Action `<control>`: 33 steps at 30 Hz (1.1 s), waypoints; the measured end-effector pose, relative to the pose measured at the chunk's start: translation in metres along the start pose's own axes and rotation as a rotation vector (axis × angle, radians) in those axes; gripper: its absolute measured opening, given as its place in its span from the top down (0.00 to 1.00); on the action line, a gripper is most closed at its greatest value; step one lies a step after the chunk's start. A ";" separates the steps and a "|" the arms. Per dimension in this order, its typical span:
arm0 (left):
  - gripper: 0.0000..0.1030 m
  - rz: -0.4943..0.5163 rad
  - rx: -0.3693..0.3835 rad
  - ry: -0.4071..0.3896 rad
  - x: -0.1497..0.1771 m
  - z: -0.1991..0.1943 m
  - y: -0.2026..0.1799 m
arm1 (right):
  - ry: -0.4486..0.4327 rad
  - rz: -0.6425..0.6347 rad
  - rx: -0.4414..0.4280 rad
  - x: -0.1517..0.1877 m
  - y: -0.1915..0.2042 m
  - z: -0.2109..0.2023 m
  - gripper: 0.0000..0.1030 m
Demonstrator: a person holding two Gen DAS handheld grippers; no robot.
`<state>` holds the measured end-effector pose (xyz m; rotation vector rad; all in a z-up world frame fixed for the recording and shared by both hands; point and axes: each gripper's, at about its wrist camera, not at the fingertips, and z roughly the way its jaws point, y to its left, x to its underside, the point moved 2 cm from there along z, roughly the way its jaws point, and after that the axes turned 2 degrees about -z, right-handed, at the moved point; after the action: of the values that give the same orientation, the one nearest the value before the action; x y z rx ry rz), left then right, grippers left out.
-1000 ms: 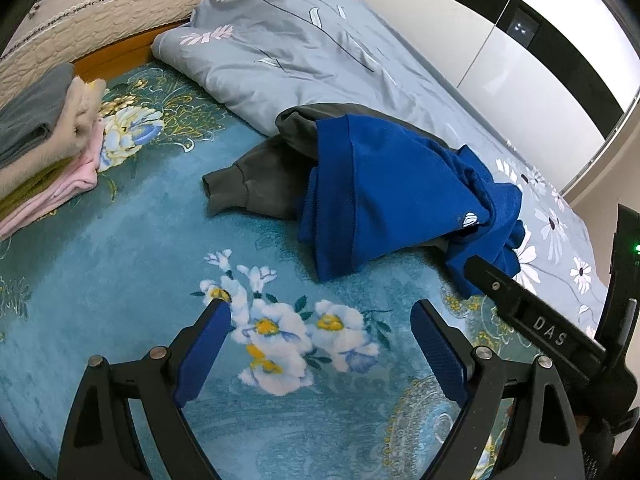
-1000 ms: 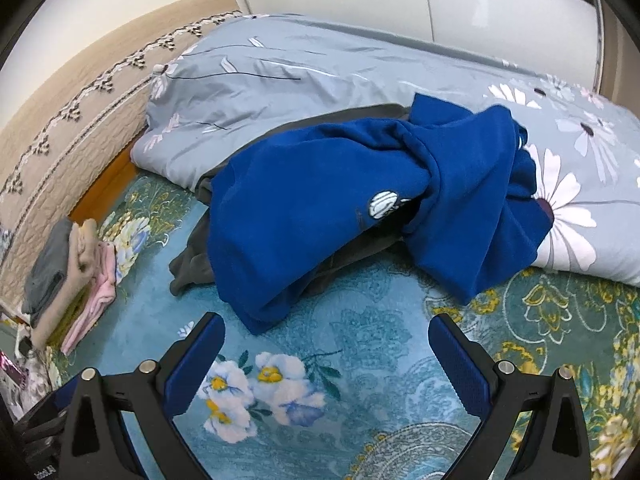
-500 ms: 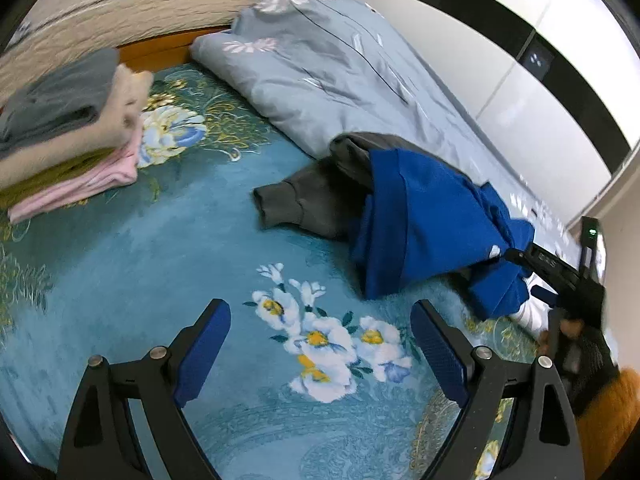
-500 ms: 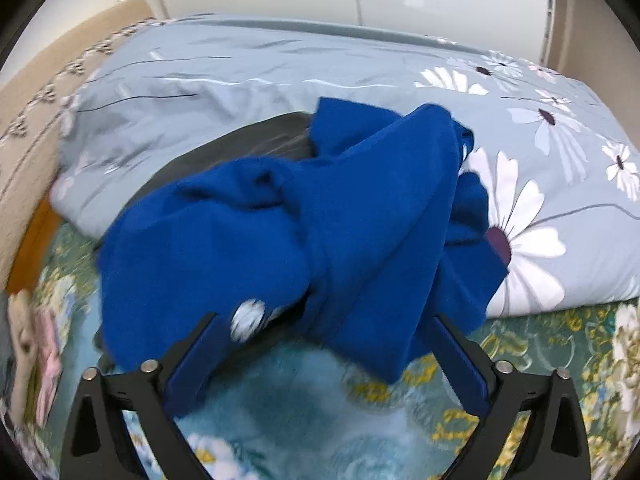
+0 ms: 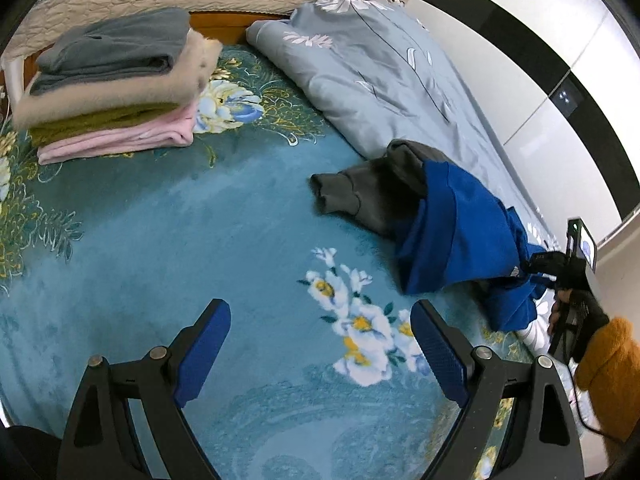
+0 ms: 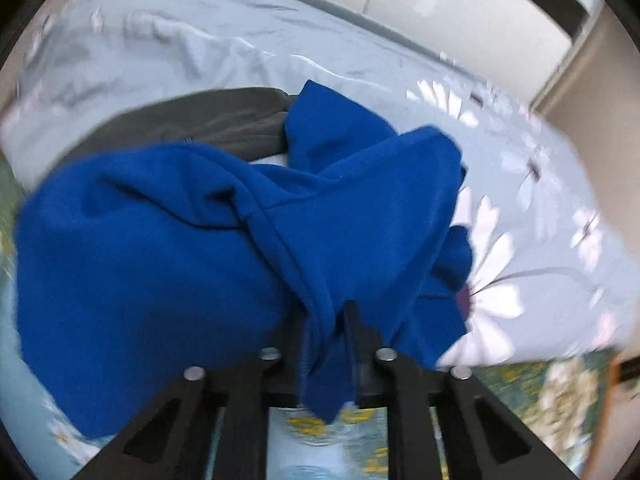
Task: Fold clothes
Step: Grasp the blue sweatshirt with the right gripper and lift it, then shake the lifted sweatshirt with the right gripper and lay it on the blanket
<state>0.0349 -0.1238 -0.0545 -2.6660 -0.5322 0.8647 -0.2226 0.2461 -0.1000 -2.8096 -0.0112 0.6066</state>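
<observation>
A crumpled blue sweatshirt point(image 5: 460, 236) lies on the teal floral blanket point(image 5: 180, 240), partly on top of a dark grey garment point(image 5: 372, 196). In the right wrist view the blue sweatshirt point(image 6: 180, 248) fills the frame and my right gripper point(image 6: 328, 336) is shut on a fold of it. The right gripper also shows in the left wrist view point(image 5: 548, 264) at the sweatshirt's far edge. My left gripper point(image 5: 320, 344) is open and empty above the blanket, well short of the clothes.
A stack of folded clothes point(image 5: 112, 80), grey, cream, olive and pink, sits at the back left. A folded grey floral duvet point(image 5: 380, 72) runs along the far side, beside white wardrobe doors point(image 5: 540, 92).
My right gripper moved in onto the blue sweatshirt and shut on a fold. My left gripper drew back and swung left, so the folded stack shows larger.
</observation>
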 end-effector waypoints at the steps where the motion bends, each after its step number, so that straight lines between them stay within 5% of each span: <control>1: 0.11 0.002 0.001 -0.003 0.000 -0.002 0.001 | -0.006 -0.011 0.022 0.001 -0.001 -0.002 0.91; 8: 0.11 -0.040 0.009 -0.006 -0.001 -0.007 0.012 | -0.046 0.090 -0.021 0.006 -0.027 -0.022 0.92; 16: 0.11 -0.027 0.036 0.005 0.004 -0.010 0.003 | -0.304 0.213 -0.052 -0.004 -0.091 -0.102 0.93; 25: 0.11 0.009 0.071 0.006 0.013 -0.020 -0.016 | -0.622 0.268 -0.150 0.029 -0.169 -0.242 0.93; 33: 0.11 0.089 0.116 0.015 0.026 -0.033 -0.040 | -0.915 0.161 -0.117 0.093 -0.210 -0.394 0.93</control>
<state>0.0642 -0.0820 -0.0265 -2.6045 -0.3512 0.8721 0.0322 0.3538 0.2629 -2.3807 0.0035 1.9050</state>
